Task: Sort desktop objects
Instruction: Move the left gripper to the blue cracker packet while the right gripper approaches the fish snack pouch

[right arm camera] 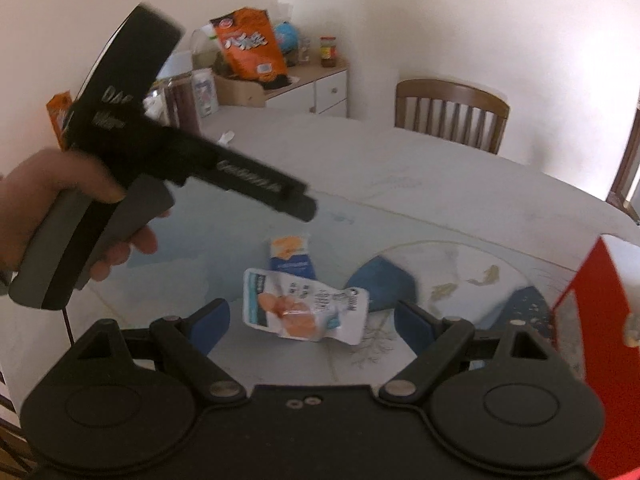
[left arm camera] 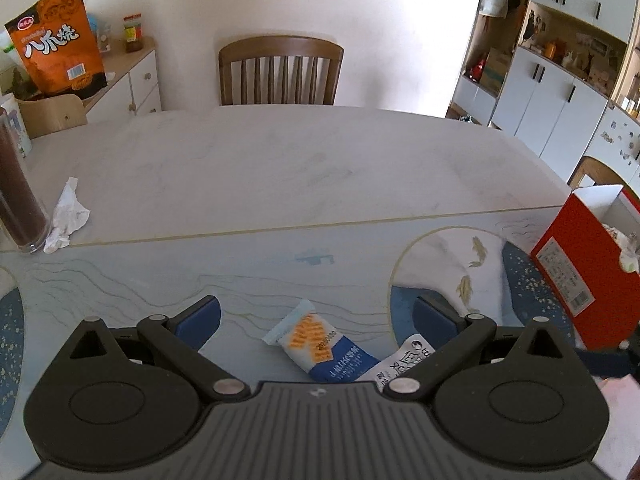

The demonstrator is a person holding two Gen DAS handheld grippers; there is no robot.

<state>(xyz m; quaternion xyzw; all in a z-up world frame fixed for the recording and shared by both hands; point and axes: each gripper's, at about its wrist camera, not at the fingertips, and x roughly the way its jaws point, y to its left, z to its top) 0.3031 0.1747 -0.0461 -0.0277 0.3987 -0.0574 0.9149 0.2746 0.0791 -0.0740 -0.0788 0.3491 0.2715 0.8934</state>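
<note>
Left wrist: my left gripper spread, empty, over blue-and-orange packet on the counter.
Packet looks light, soft, crinkly foil, likely slippery; I'd pinch across the flat middle. Long axis diagonal, sealed end pointing up-left, other end under the camera body. Right wrist: my right gripper spread wide, nothing pinched, white snack pouch lying between the jaws, crumpled, light; long axis roughly left-right, tilted down to the right. Red box just beside.

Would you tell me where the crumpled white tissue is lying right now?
In the left wrist view, the crumpled tissue lies at the table's far left, against the dark jar.
</note>
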